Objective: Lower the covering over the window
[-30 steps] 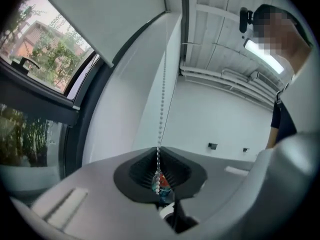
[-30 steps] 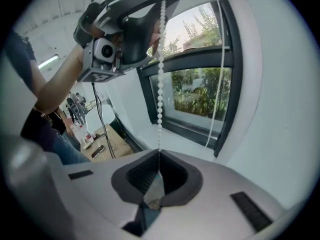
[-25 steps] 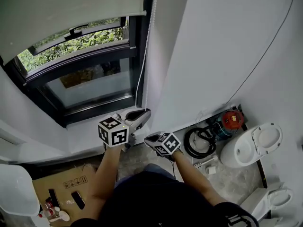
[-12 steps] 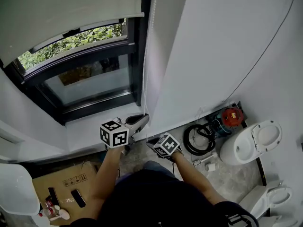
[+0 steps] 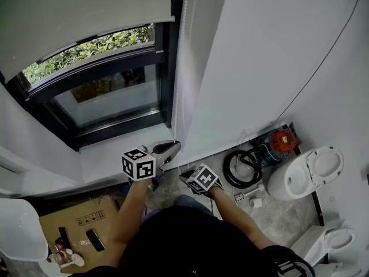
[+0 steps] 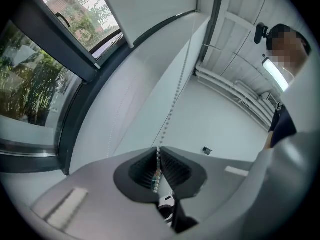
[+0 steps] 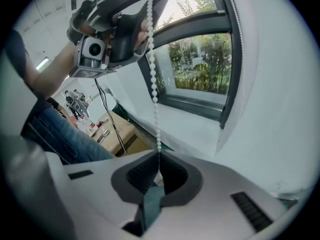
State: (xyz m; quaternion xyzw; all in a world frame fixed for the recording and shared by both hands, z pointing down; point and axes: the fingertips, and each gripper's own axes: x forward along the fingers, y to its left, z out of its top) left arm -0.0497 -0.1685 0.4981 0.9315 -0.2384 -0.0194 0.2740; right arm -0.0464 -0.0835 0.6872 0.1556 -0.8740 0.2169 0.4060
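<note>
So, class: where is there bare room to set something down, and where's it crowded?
The white sill under the window frame is bare up to the left claw. Crowded: the cardboard box, and the floor corner with the coiled hose beside the toilet.

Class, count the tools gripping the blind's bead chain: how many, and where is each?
2. The left tool grips the bead chain higher up, near the window sill; the right tool grips the same chain just below it.

Blind off-white; bead chain white; window frame black (foliage beyond green); cardboard box brown.
</note>
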